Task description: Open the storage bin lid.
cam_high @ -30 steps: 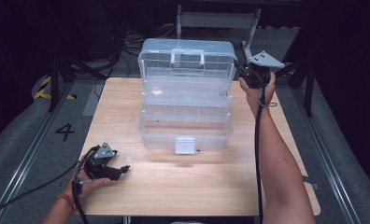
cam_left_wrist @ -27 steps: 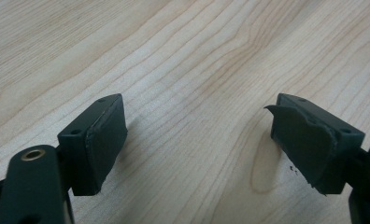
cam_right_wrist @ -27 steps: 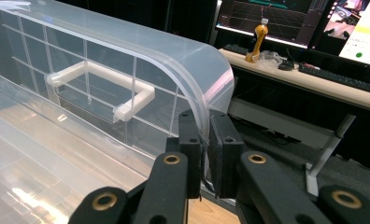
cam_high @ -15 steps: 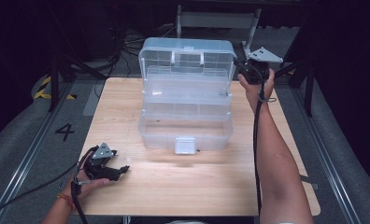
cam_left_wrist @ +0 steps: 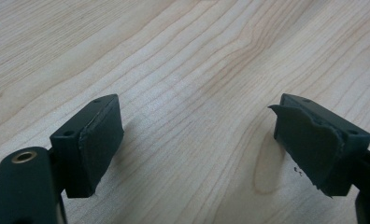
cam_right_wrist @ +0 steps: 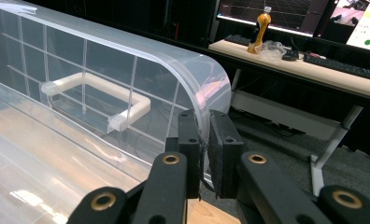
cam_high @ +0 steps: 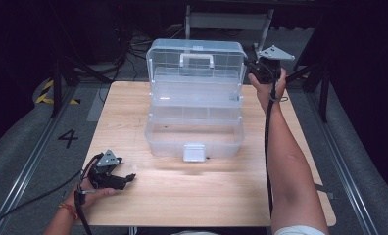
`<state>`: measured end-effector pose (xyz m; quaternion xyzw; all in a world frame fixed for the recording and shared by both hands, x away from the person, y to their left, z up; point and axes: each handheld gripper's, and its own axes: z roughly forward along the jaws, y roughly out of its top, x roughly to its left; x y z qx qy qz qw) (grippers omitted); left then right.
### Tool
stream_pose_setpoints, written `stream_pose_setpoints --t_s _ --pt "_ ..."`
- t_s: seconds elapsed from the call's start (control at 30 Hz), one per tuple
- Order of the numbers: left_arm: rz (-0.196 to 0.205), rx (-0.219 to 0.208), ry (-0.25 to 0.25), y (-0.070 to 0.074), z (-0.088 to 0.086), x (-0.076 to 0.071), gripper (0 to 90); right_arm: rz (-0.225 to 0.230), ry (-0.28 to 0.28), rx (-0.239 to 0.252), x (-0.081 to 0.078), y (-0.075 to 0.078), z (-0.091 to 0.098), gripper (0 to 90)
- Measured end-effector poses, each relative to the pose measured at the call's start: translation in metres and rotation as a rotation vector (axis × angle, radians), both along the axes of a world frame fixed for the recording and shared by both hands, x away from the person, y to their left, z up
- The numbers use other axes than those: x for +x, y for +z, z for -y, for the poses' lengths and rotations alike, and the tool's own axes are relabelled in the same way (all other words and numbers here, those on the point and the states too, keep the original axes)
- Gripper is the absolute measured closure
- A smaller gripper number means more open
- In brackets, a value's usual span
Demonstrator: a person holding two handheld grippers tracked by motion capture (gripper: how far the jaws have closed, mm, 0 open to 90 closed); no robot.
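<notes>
Toolbox lid: thin, stiff, slick plastic, likely light. Right tongs pinch its edge; left tongs spread, empty.

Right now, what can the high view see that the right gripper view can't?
High view alone: the left gripper, open, resting low on the wooden table, the box's white front latch, and the person's forearms. Right gripper view alone: a close look at the right gripper pinching the lid's edge, plus an orange bottle on a desk behind. Both: the clear plastic box with its lid up and its white handle.
</notes>
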<state>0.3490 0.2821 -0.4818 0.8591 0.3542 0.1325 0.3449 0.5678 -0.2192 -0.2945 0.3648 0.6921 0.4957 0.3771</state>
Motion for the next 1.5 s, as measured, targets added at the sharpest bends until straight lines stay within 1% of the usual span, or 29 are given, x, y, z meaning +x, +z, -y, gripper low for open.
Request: stream_pose_setpoints --t_s 0.07,0.17,0.4,0.5,0.63,0.73,0.9,0.97,1.1,1.17,1.3,1.37,1.5 --pt "0.000 0.000 0.000 0.000 0.000 0.000 16.1 -0.005 0.001 0.010 0.002 0.000 0.000 84.8" --pt "0.000 0.000 0.000 0.000 0.000 0.000 16.1 -0.013 -0.002 -0.009 0.005 0.002 -0.001 84.6" --pt "0.000 0.000 0.000 0.000 0.000 0.000 16.2 -0.025 -0.008 -0.005 0.009 0.002 -0.001 84.6" --pt "-0.001 -0.001 0.000 0.000 0.000 0.000 16.1 -0.028 -0.011 -0.019 0.013 0.003 -0.002 84.5" --pt "0.000 -0.002 -0.001 0.000 0.000 0.000 16.1 -0.035 -0.011 -0.011 0.015 0.002 -0.002 84.5" --pt "-0.001 -0.005 0.001 0.000 0.000 0.000 16.1 -0.041 -0.015 -0.023 0.019 0.003 -0.003 84.3" --pt "-0.002 -0.006 0.003 0.000 0.000 0.000 16.1 -0.055 -0.020 -0.026 0.025 0.003 -0.004 84.2" --pt "-0.002 -0.005 0.003 0.000 0.000 0.000 16.1 -0.056 -0.022 -0.035 0.027 0.002 -0.004 84.1" --pt "-0.002 -0.006 0.003 0.000 0.000 0.000 16.1 -0.064 -0.024 -0.026 0.031 0.002 -0.004 84.1" --pt "-0.002 -0.007 0.003 0.000 0.000 0.000 16.1 -0.069 -0.026 -0.035 0.033 0.002 -0.005 84.0" --pt "0.001 -0.001 0.001 0.000 0.000 0.000 16.1 -0.071 -0.029 -0.038 0.036 0.001 -0.005 83.9" --pt "-0.003 -0.009 0.003 -0.001 0.000 -0.001 16.0 -0.075 -0.030 -0.040 0.038 0.001 -0.005 83.8" --pt "-0.005 -0.008 0.004 0.000 0.000 -0.001 16.0 -0.080 -0.033 -0.042 0.041 0.001 -0.006 83.7"
